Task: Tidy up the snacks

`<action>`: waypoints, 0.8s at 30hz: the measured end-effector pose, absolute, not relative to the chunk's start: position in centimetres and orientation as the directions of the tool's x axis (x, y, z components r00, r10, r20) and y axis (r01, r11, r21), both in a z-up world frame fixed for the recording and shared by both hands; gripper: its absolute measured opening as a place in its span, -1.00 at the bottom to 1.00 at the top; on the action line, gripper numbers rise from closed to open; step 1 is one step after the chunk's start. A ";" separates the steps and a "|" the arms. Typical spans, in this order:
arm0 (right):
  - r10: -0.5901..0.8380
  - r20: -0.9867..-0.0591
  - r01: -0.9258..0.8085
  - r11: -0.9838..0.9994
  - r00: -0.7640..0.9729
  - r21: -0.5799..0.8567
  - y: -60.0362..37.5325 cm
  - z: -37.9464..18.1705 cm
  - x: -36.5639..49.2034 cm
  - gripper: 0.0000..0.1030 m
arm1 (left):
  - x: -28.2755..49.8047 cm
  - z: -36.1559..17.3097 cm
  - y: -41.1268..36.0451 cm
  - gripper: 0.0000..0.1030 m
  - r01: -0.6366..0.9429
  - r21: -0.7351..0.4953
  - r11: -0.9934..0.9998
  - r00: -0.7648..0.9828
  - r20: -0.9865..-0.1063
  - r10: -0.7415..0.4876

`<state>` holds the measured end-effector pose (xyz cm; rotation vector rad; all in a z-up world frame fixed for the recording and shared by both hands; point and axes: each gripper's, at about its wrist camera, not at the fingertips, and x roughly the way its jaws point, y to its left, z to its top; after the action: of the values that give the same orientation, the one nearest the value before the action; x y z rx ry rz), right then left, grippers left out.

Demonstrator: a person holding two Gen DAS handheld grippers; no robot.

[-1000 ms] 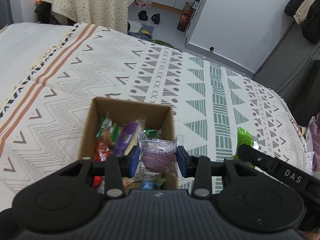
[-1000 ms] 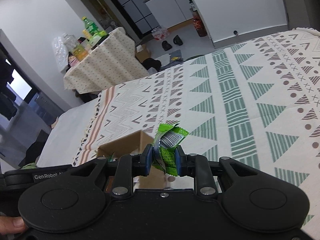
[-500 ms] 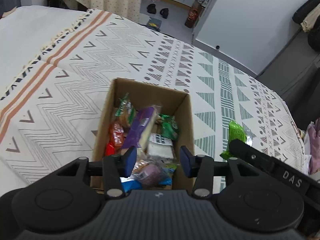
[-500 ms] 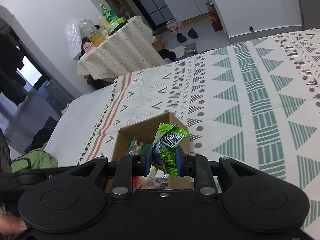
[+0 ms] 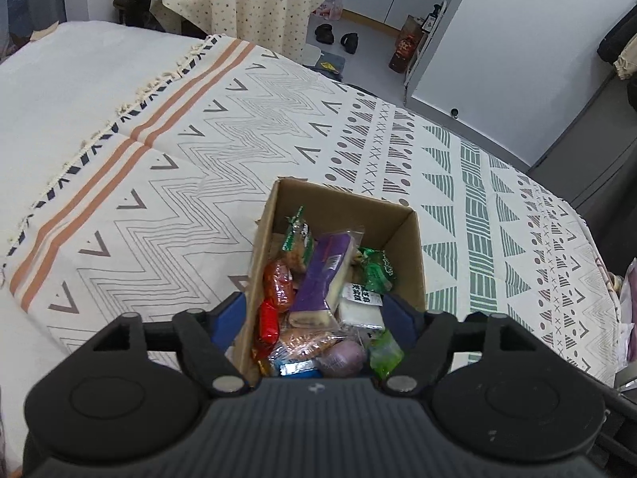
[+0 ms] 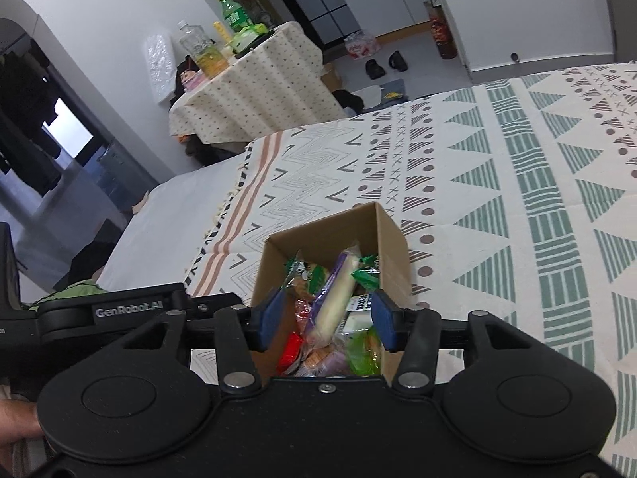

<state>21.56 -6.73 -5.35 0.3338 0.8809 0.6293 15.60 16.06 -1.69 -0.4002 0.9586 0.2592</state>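
Now, with your left gripper (image 5: 314, 316) and right gripper (image 6: 324, 320) both spread wide and empty above the open brown cardboard box (image 5: 414, 239) of wrapped snacks on the patterned bedspread (image 5: 199, 151), lift straight up, clear of its near walls, before seeking any stray packet.

Your right gripper (image 6: 325, 320) is hovering with its blue pads spread wide and nothing between them, over the open cardboard box (image 6: 392, 239). Inside, a purple-and-cream snack bar (image 6: 336, 290) is leaning toward one o'clock, and a bright green packet (image 6: 360, 352) is lying at its five o'clock.
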 end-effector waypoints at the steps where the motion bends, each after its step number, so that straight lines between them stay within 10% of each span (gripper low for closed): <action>1: 0.631 -0.610 -0.363 0.775 0.479 0.517 -7.0 -5.3 21.4 -0.05 | 15.4 -1.6 16.0 0.50 -0.382 -0.211 0.900 0.555 -0.831 0.041; 24: 0.539 -0.594 -0.302 0.837 0.597 0.456 -13.3 -3.4 16.2 0.85 | 11.7 1.1 11.9 0.78 -0.244 -0.176 0.954 0.589 -0.808 0.002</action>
<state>16.24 -13.28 -3.39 0.3250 0.7916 0.4982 11.67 11.92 1.14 -0.2818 0.9330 0.1454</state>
